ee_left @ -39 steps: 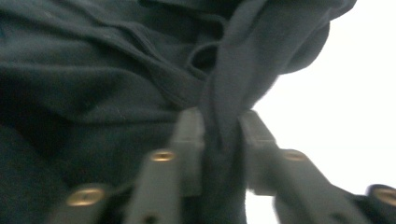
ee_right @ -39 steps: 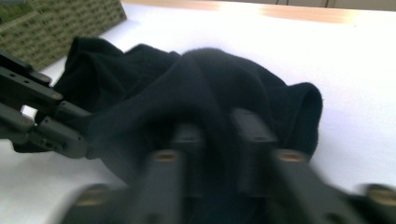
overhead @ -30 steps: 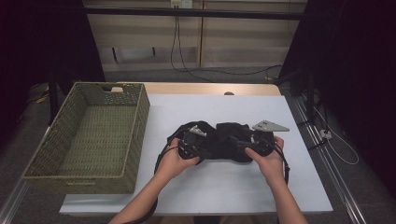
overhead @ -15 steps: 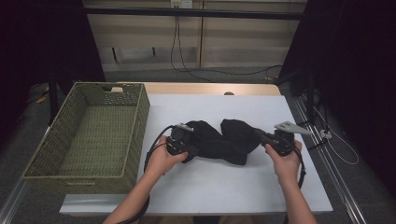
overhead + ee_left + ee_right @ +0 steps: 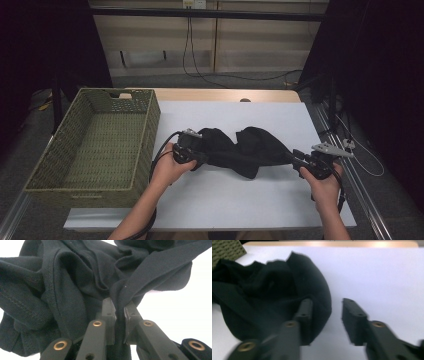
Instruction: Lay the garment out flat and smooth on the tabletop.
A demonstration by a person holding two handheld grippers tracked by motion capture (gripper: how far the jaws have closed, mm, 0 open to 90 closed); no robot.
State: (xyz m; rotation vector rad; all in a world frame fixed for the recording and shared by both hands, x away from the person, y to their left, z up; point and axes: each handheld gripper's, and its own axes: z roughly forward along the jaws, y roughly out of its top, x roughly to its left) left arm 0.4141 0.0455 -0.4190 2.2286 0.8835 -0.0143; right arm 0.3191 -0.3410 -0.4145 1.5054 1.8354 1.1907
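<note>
A black garment (image 5: 245, 147) lies bunched and drawn out sideways on the white table (image 5: 225, 200). At its left end, my left gripper (image 5: 197, 152) is shut on a fold; in the left gripper view the jaws (image 5: 119, 306) pinch the dark cloth (image 5: 75, 285) between them. My right gripper (image 5: 295, 159) sits at the garment's right tip. Its jaws (image 5: 327, 302) have just been opening and now stand apart. The cloth's rounded edge (image 5: 267, 290) rests against one jaw and reaches a little into the gap, with nothing pressing on it.
A woven green basket (image 5: 150, 120) stands on the table's left part, close to my left hand. The table's right edge (image 5: 330, 150) runs just beyond my right hand. Cables trail from both grippers.
Both hands have moved apart, the right one farther toward the table's right edge, and the bunched garment has been stretched out between them.
</note>
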